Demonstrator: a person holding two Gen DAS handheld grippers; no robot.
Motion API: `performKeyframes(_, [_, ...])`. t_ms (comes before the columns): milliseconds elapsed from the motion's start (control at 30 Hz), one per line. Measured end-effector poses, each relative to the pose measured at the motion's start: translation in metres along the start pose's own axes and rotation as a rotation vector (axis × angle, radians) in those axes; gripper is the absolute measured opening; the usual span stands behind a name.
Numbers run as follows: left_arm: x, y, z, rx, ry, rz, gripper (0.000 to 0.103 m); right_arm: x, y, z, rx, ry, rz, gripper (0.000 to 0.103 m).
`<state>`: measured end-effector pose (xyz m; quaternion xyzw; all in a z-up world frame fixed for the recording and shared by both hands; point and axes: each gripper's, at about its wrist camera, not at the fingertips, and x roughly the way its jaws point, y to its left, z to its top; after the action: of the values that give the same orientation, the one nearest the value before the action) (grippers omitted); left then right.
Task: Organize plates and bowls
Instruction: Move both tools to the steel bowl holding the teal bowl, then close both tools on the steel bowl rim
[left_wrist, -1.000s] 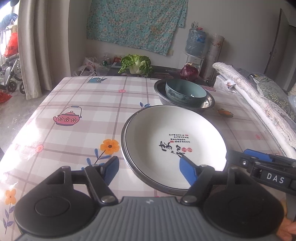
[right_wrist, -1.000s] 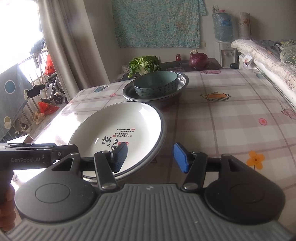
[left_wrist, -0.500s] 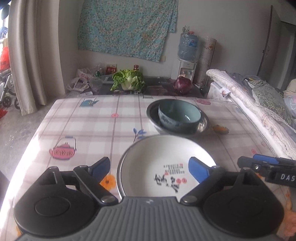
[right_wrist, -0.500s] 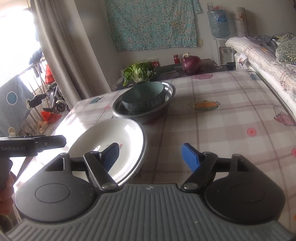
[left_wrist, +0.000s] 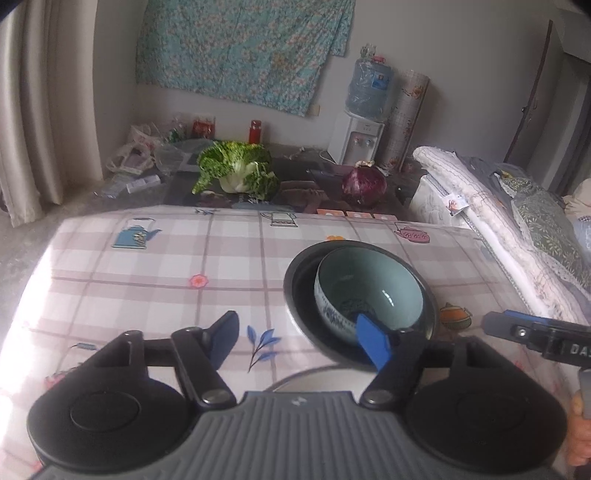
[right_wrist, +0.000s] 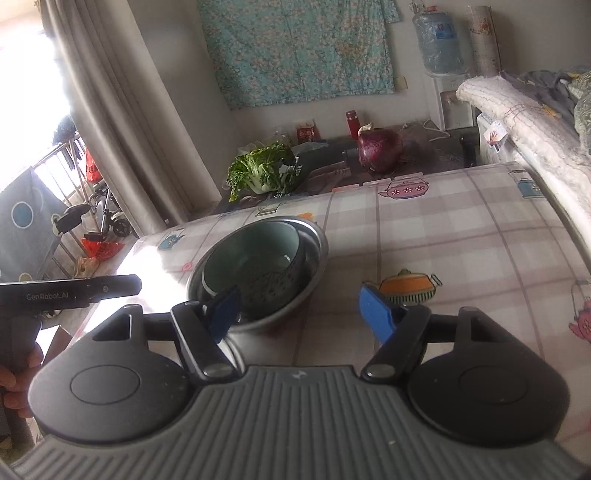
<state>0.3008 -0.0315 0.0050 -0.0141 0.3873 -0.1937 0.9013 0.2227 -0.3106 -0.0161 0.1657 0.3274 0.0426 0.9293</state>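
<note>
Both grippers held above the near edge of the checked tablecloth (left_wrist: 155, 266), each spread wide and carrying nothing: left gripper (left_wrist: 301, 341) with blue pads well apart, right gripper (right_wrist: 301, 312) the same. Ahead, on the table, a teal ceramic bowl (left_wrist: 369, 291) sitting inside a steel basin (left_wrist: 299, 291), pushed toward one side of it and touching the wall there. Just below the left gripper, only a pale sliver of a white plate (left_wrist: 314, 373) visible at the near edge, the rest hidden by the gripper body. Probably the nested bowl next, or the basin with the bowl still in it. Best done by keeping the fingers wide, coming down over a free stretch of rim, one pad inside and one outside, then closing squarely before any lift. Worth avoiding: a pinch on the crowded side, where bowl and basin meet. Slow lift, level, since glazed ceramic may slip.
</note>
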Motion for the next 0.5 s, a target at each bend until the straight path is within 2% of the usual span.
performKeyframes(133, [0.025,0.006,0.011,-0.036,0.035,-0.033,0.055,0.031,-0.013,0.015,0.041,0.033,0.018,0.052])
performKeyframes(233, [0.040,0.011,0.016,-0.051,0.062,-0.040,0.043,0.050,-0.020,0.024,0.061,0.047,0.024,0.047])
performKeyframes(500, [0.068,0.021,0.017,-0.075,0.134,-0.053,0.032,0.088,-0.027,0.029,0.075,0.113,0.033,0.027])
